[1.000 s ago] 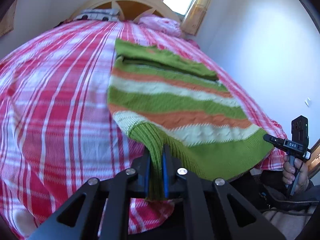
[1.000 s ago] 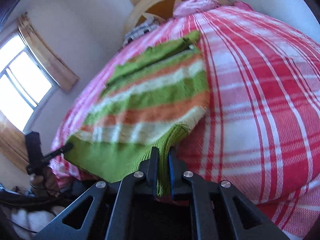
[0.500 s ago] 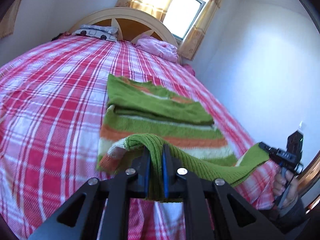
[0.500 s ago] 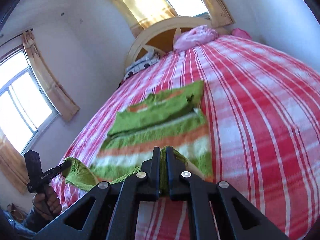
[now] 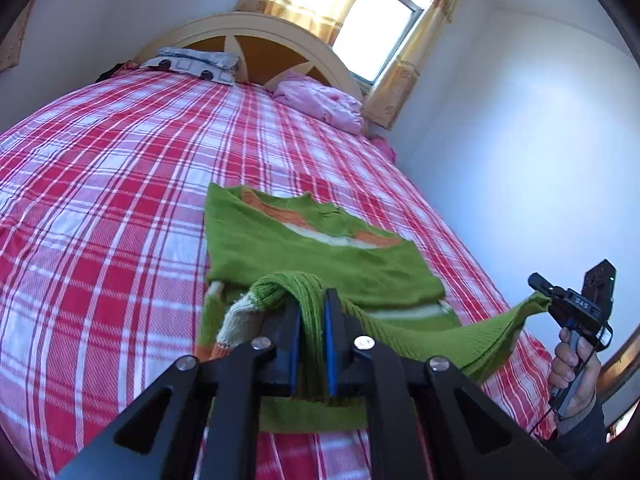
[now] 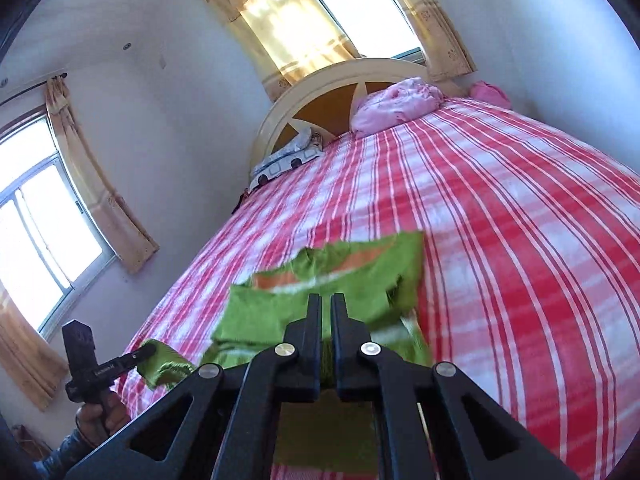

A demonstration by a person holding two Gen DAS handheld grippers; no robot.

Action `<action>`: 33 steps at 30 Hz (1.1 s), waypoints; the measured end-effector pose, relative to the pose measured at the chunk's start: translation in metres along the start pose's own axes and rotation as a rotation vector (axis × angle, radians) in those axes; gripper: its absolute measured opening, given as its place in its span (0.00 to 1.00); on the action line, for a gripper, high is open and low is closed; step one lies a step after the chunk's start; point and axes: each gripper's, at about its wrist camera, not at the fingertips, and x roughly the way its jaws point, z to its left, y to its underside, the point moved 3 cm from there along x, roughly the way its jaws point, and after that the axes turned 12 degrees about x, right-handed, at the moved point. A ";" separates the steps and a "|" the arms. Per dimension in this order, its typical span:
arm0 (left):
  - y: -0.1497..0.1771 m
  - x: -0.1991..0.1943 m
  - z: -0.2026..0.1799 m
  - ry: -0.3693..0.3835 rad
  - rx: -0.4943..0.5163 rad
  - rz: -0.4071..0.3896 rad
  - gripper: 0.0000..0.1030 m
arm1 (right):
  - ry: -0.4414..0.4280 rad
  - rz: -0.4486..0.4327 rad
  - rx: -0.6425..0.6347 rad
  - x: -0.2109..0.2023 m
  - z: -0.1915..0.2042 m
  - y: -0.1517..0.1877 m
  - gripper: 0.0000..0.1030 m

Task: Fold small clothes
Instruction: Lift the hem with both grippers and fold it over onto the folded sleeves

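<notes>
A home bedroom: plaid-covered bed [image 5: 120,184], arched headboard [image 6: 320,92], curtained window [image 5: 376,28].

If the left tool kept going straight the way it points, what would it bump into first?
Probably the rest of the green sweater it already grips, lying just ahead of the left tool on the bed; depth is hard to judge.

A wide bed under a red-and-white plaid cotton spread [image 5: 120,184] fills the room, its arched cream wooden headboard with orange panels [image 5: 256,40] against a pale wall. A crumpled pink pillow [image 6: 400,108] and a grey-patterned white pillow [image 5: 196,62] lie at its head. Sunlight glows through yellow-tan curtains [image 6: 280,12] at the window behind the headboard [image 5: 380,28], and a second curtained window [image 6: 44,224] brightens the side wall.
</notes>
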 end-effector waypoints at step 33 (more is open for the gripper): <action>-0.092 0.152 0.067 -0.111 -0.015 0.110 0.11 | 0.151 0.100 -0.031 0.193 -0.041 -0.109 0.03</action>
